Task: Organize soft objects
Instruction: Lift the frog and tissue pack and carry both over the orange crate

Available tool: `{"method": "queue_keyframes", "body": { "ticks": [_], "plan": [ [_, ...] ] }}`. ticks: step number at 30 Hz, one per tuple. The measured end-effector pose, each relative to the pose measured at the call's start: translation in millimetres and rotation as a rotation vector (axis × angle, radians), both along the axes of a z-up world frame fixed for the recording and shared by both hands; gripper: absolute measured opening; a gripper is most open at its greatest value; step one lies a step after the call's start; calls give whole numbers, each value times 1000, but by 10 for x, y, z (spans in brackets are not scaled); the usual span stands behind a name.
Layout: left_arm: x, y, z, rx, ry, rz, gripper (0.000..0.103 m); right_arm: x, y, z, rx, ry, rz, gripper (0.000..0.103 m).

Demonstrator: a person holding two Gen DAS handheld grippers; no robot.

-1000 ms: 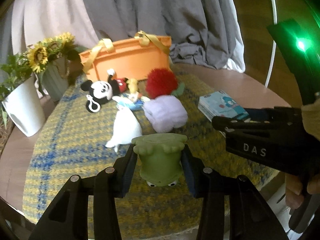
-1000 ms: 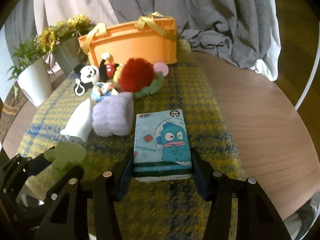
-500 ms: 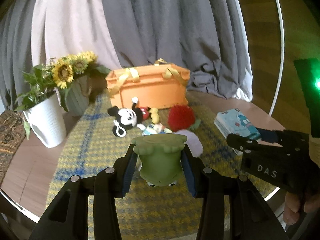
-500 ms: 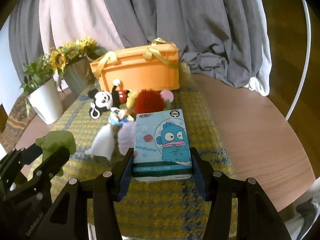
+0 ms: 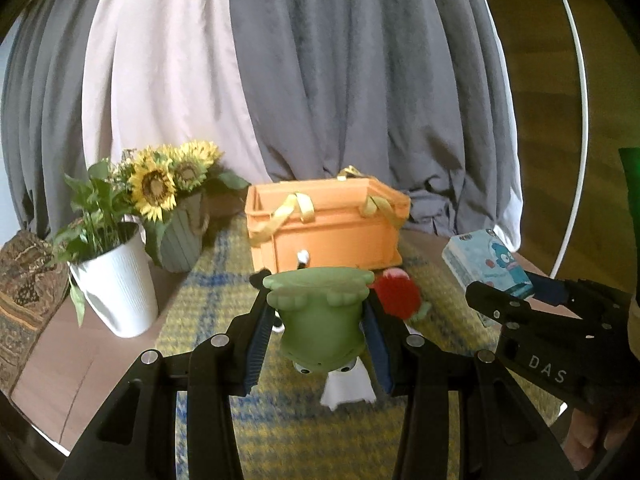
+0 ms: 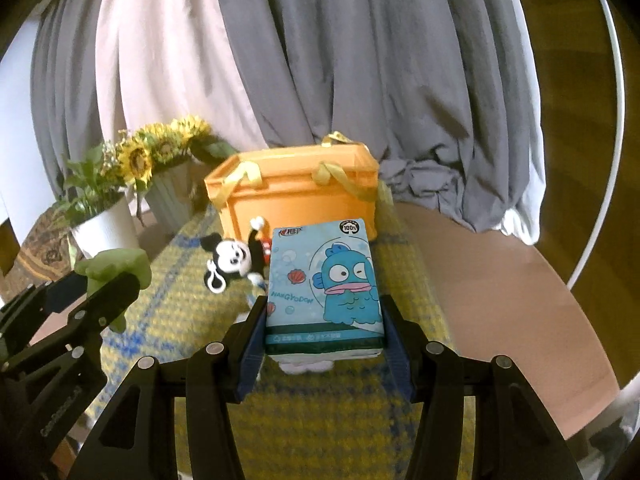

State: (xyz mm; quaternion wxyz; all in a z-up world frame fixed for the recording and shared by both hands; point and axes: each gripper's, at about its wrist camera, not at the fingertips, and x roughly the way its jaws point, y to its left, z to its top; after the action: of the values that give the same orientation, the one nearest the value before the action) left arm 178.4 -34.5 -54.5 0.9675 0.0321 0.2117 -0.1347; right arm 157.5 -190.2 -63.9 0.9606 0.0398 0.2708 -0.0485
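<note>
My left gripper (image 5: 318, 334) is shut on a green frog toy (image 5: 320, 320), held upside down in the air above the mat. My right gripper (image 6: 324, 328) is shut on a blue tissue pack (image 6: 322, 280) with a cartoon fish, also lifted. An orange basket (image 5: 326, 224) with yellow handles stands at the back of the yellow-blue mat (image 5: 288, 432). A Mickey plush (image 6: 232, 258), a red pompom (image 5: 398, 294) and a white cloth (image 5: 346, 386) lie on the mat in front of the basket. The right gripper shows in the left wrist view (image 5: 496, 304).
A white plant pot (image 5: 116, 284) and a grey vase of sunflowers (image 5: 182, 232) stand at the left of the round wooden table (image 6: 500, 292). Grey and pale curtains (image 5: 320, 80) hang behind. A white hoop (image 5: 576, 120) curves at the right.
Both grippers have risen with their loads and tilted up. The table objects now look farther and lower, and more curtain shows.
</note>
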Motion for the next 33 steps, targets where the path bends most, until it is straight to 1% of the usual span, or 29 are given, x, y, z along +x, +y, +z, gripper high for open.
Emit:
{"method": "queue_keyframes", "body": {
  "ticks": [7, 13, 19, 24, 27, 33],
  "plan": [
    [247, 118, 175, -6, -38, 12, 43, 234, 80, 159, 12, -32, 0, 54],
    [468, 258, 340, -12, -73, 2, 43, 462, 189, 318, 19, -65, -5, 54],
    [700, 428, 461, -12, -100, -33, 43, 670, 337, 457, 20, -102, -36, 54],
    [906, 536, 534, -7, -126, -81, 43, 814, 434, 523, 22, -131, -78, 54],
    [1021, 546, 564, 0, -139, -99, 43, 894, 473, 545, 24, -144, -102, 54],
    [1181, 460, 616, -5, -147, -91, 43, 1060, 420, 592, 25, -153, -108, 54]
  ]
}}
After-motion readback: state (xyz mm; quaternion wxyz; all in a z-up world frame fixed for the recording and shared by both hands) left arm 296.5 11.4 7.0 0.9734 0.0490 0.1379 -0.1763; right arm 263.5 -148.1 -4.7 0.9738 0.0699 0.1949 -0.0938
